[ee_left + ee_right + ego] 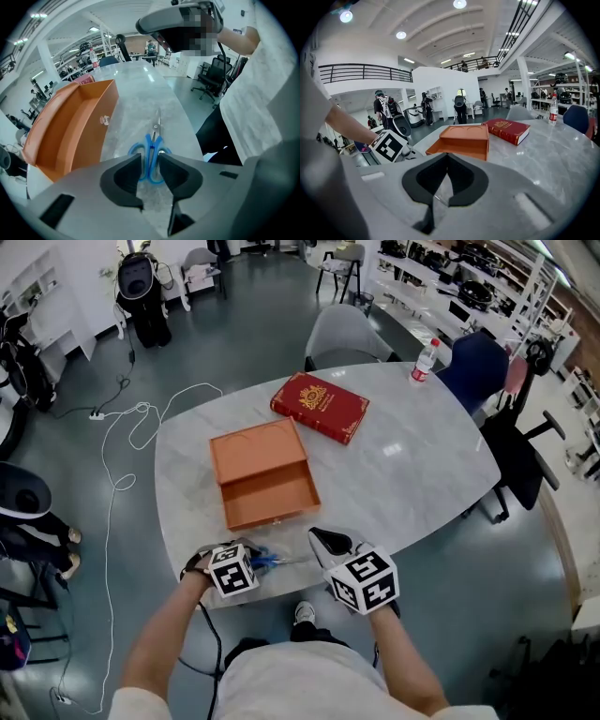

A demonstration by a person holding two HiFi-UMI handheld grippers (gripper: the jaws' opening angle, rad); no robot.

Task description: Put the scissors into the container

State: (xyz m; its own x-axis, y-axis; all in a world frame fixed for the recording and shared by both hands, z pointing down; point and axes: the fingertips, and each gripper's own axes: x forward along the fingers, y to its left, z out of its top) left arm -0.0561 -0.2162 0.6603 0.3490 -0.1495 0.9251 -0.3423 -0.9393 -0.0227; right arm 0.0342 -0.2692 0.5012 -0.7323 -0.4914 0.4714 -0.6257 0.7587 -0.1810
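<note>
Blue-handled scissors (266, 562) lie flat near the front edge of the marble table (412, 465), with the blades pointing right. My left gripper (248, 561) is right at the handles. In the left gripper view its jaws stand a narrow gap apart, and the scissors (151, 145) show in that gap under the left gripper (150, 161). The open orange box (258, 474) sits just beyond and is empty; it also shows as the orange box (75, 126) and orange box (461, 140). My right gripper (323, 538) hovers beside the scissors, shut and empty, right gripper (447, 157).
A red book (319, 407) lies behind the box, and a water bottle (424, 362) stands at the far right edge. A grey chair (342, 334), a blue chair (473, 367) and a black office chair (520, 456) ring the table. A white cable (122, 446) trails on the floor.
</note>
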